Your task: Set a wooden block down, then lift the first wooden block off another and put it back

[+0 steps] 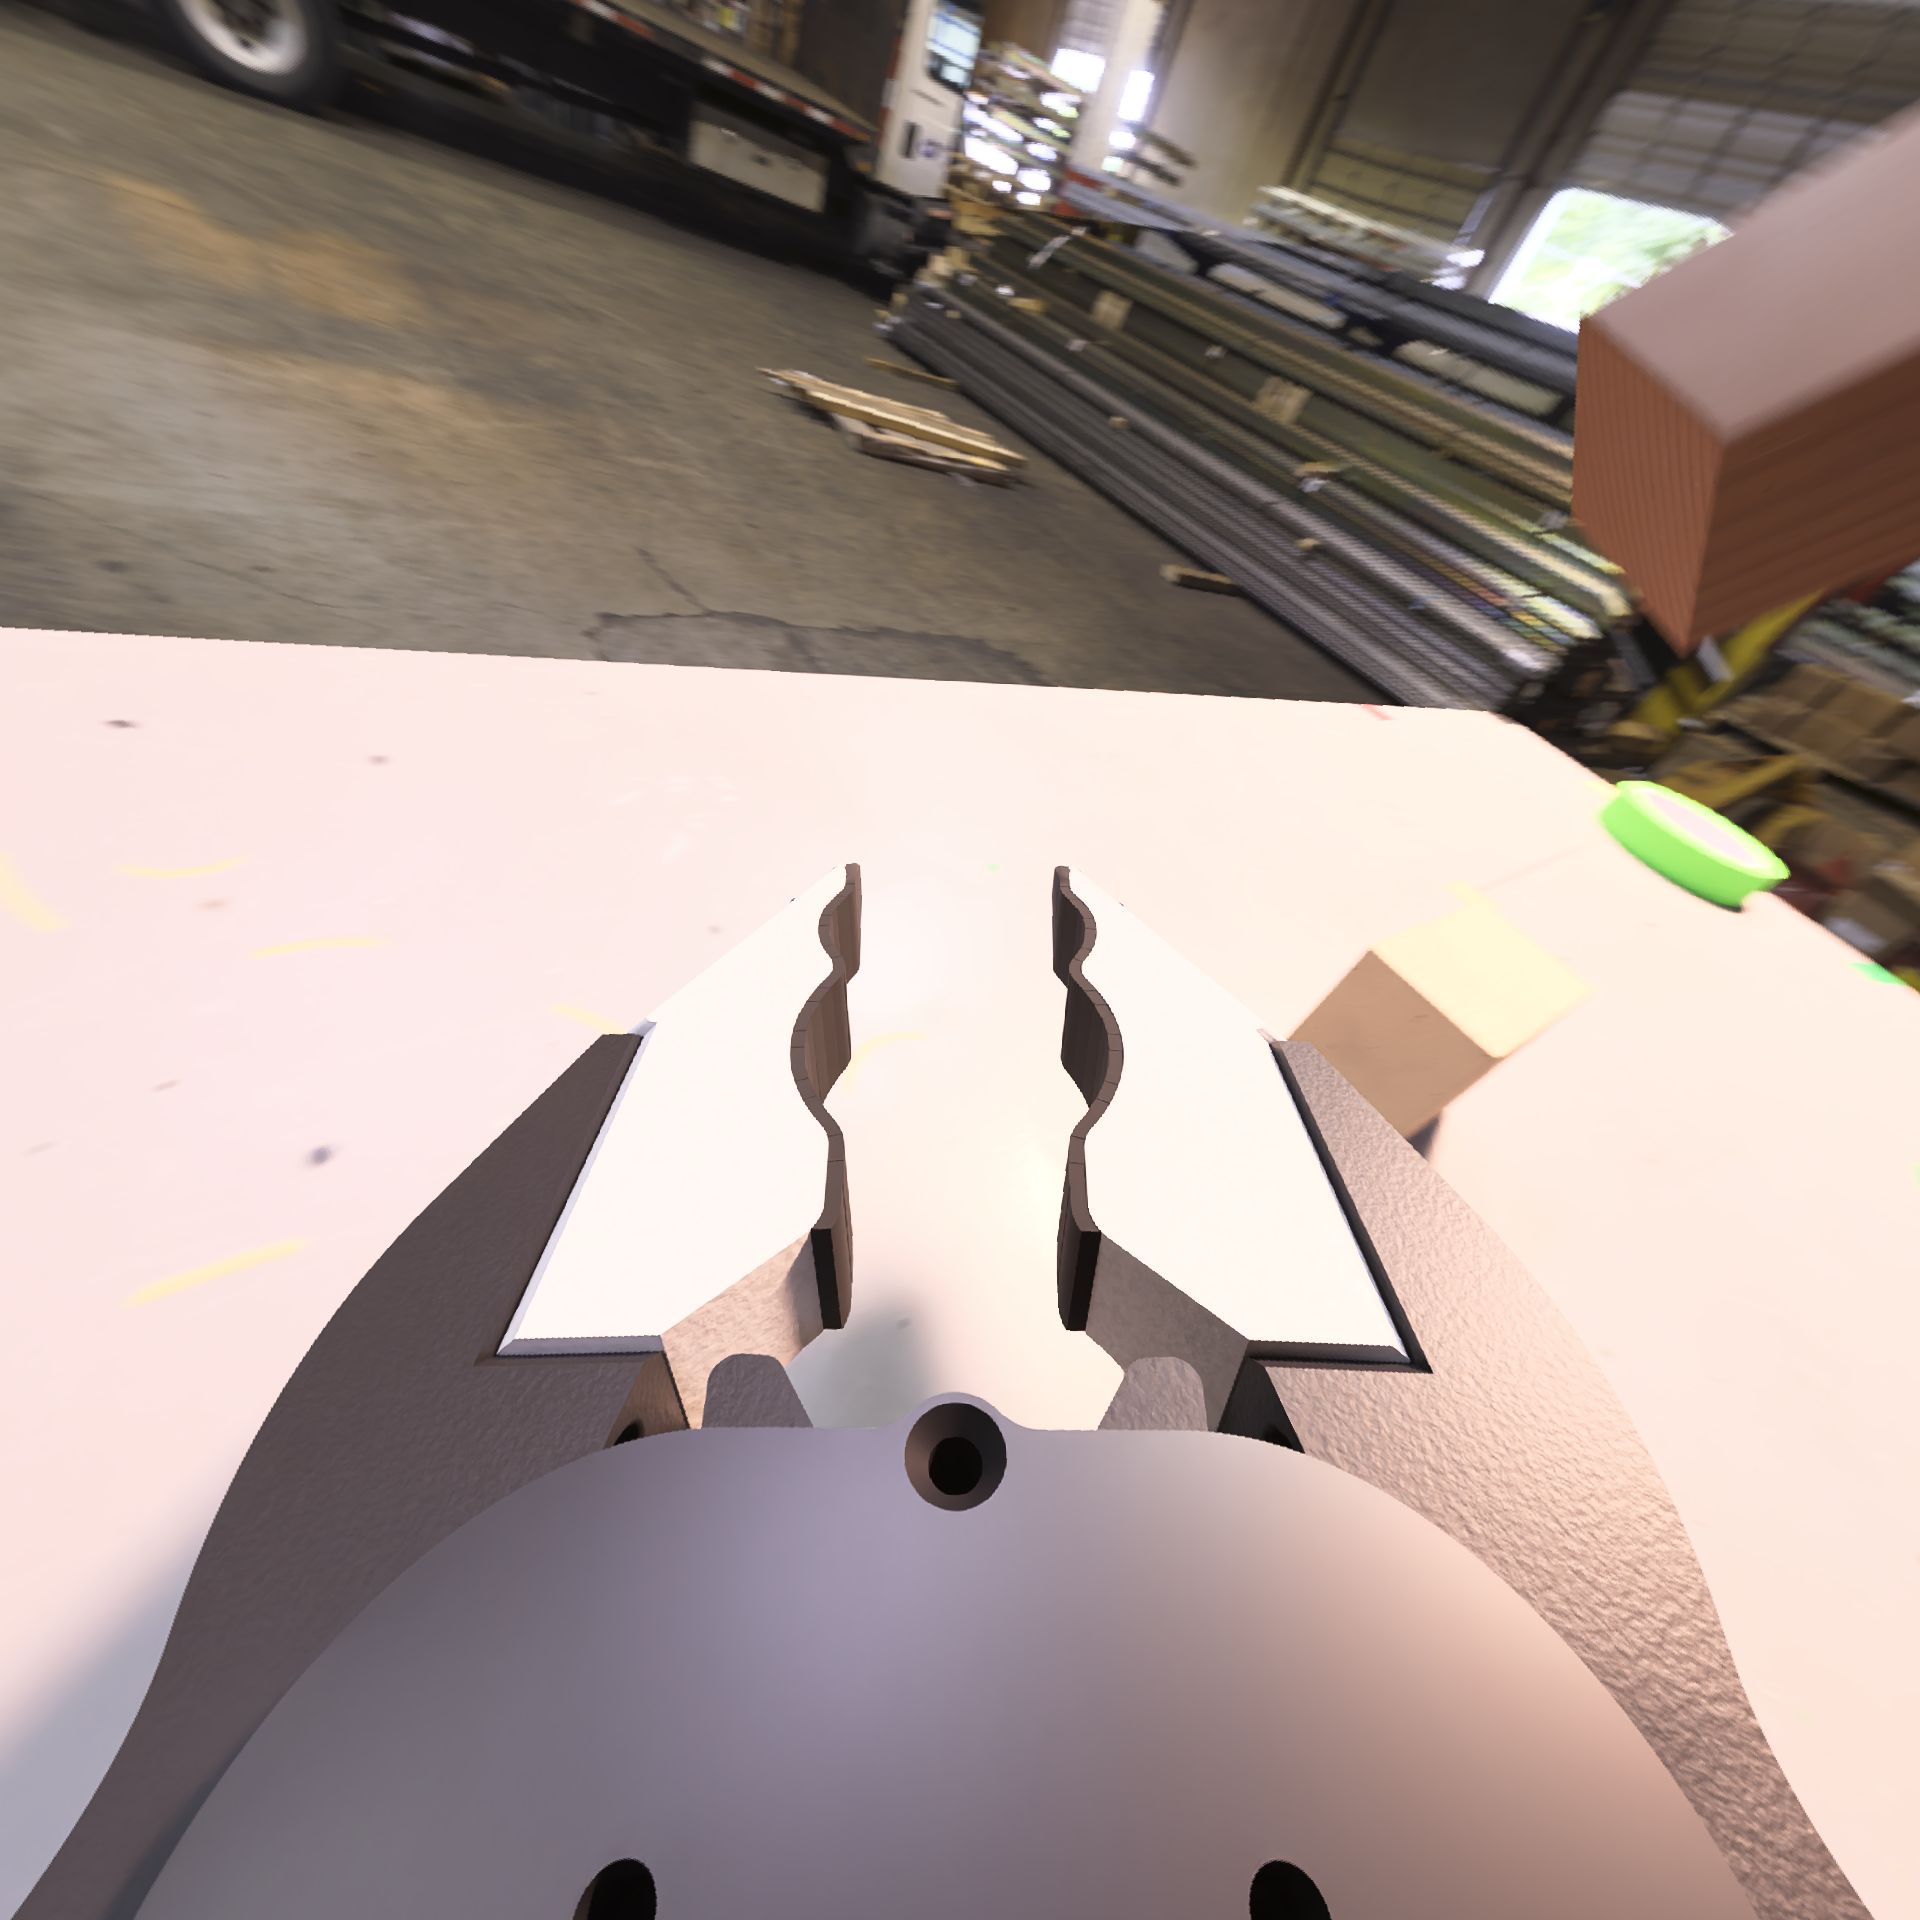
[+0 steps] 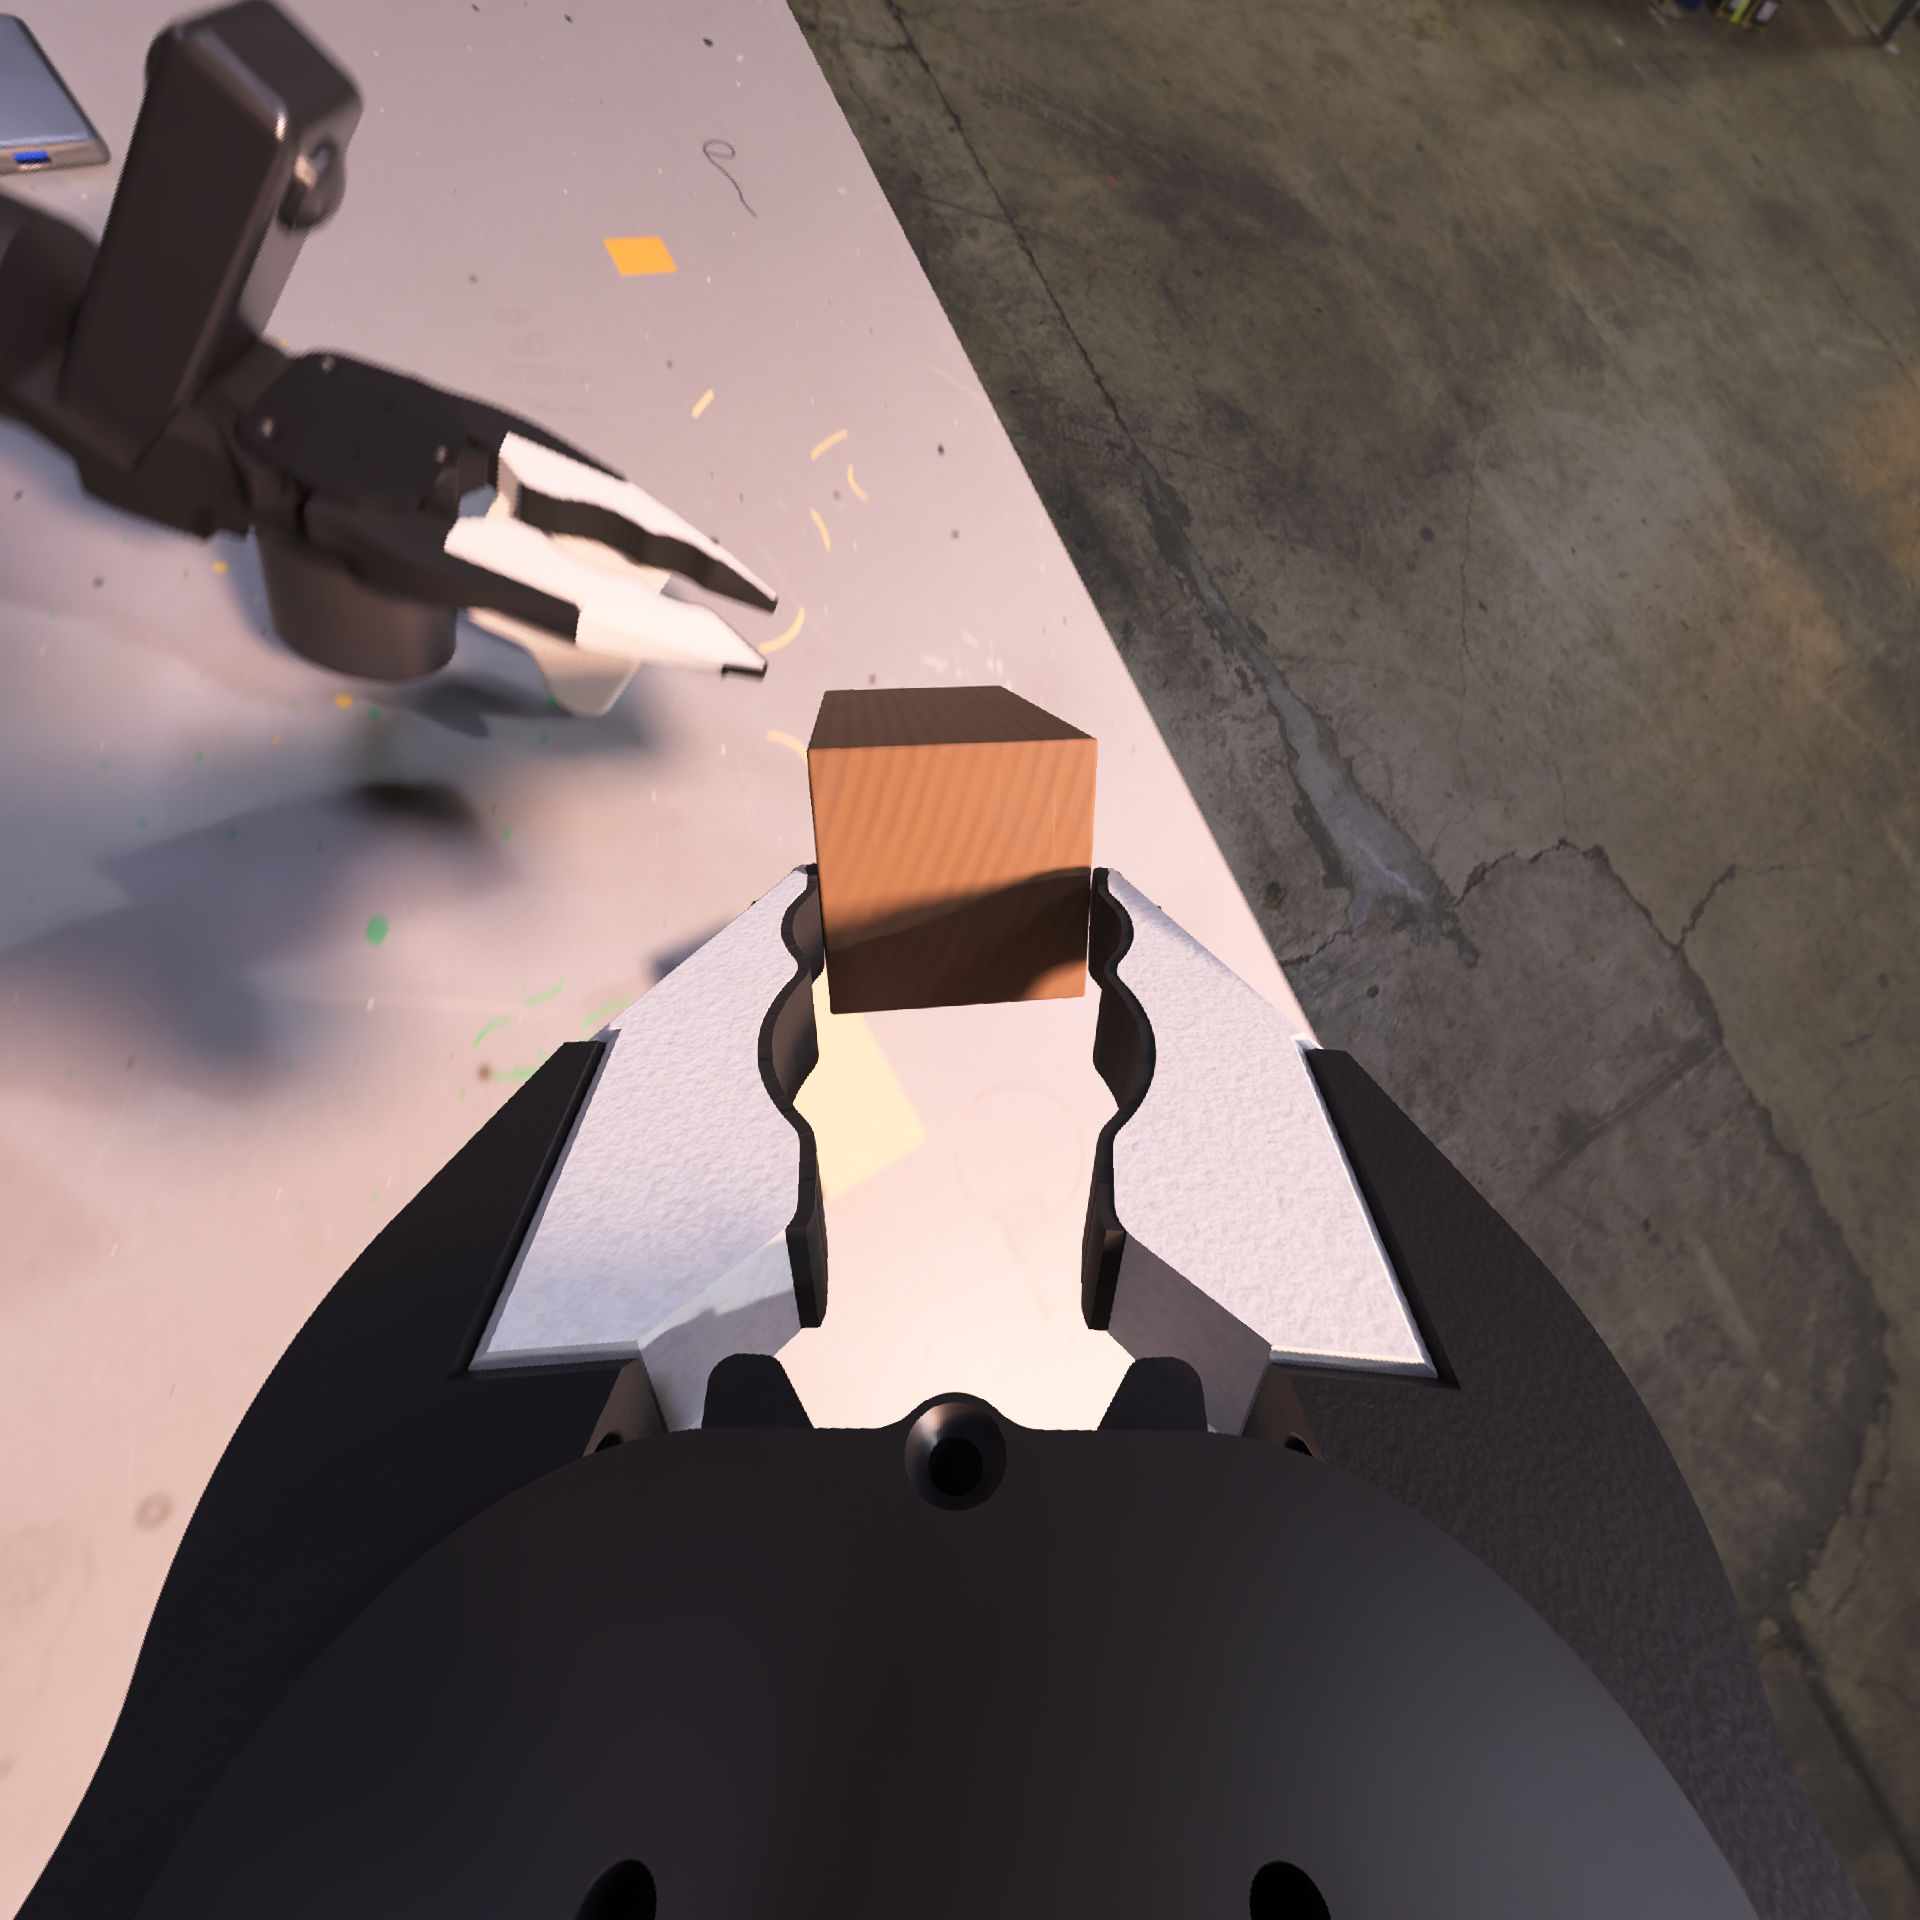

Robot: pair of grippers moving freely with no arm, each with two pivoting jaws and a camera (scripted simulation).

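My right gripper (image 2: 954,883) is shut on a brown wooden block (image 2: 951,821) and holds it in the air near the table's right edge. The same block shows at the upper right of the left wrist view (image 1: 1756,416), well above the table. A paler wooden block (image 1: 1444,1013) rests on the table below it; in the right wrist view its light top (image 2: 868,1107) shows between my fingers, apart from the held block. My left gripper (image 1: 956,883) is open and empty, low over the table; in the right wrist view it (image 2: 767,636) points toward the held block from the left.
The white table (image 1: 416,935) ends close to the blocks on the right, with concrete floor (image 2: 1455,520) beyond. A green tape roll (image 1: 1694,852) lies near the table's far right corner. An orange square mark (image 2: 639,255) and a grey device (image 2: 42,114) lie farther off.
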